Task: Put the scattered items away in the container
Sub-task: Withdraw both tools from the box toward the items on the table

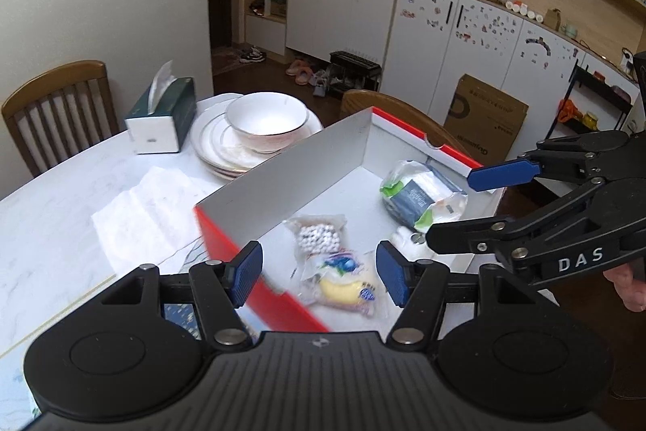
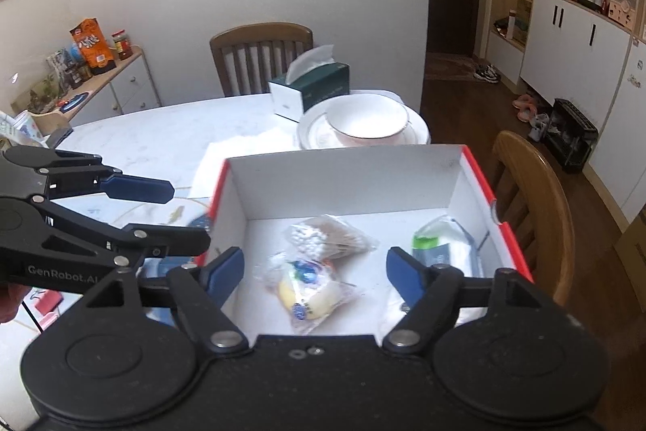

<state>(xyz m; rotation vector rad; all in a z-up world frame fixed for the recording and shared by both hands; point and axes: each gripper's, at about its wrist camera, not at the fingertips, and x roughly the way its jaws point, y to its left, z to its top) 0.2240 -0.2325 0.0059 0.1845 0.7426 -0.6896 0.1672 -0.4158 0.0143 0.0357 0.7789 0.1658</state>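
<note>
Two spread, empty grippers, left gripper (image 1: 319, 275) and right gripper (image 2: 315, 277), hover over the red-rimmed box (image 2: 347, 172), where the yellow snack packet (image 2: 307, 293), cotton-swab bag (image 2: 323, 235) and wipes pouch (image 2: 438, 249) lie, apparently already tidied. Toward 12 o'clock, beyond the box wall, bowl (image 2: 367, 122), plates (image 1: 214, 148) and tissue box (image 2: 311, 87) stand clear of both approaches.

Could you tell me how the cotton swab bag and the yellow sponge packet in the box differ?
The cotton swab bag shows white tips and brownish sticks; the yellow sponge packet holds a yellow item with blue printing. The cotton swab bag lies nearer the far wall of the box; the yellow sponge packet lies nearer the open right gripper. Both are clear plastic, lie flat on the box floor, and neither is gripped.
</note>
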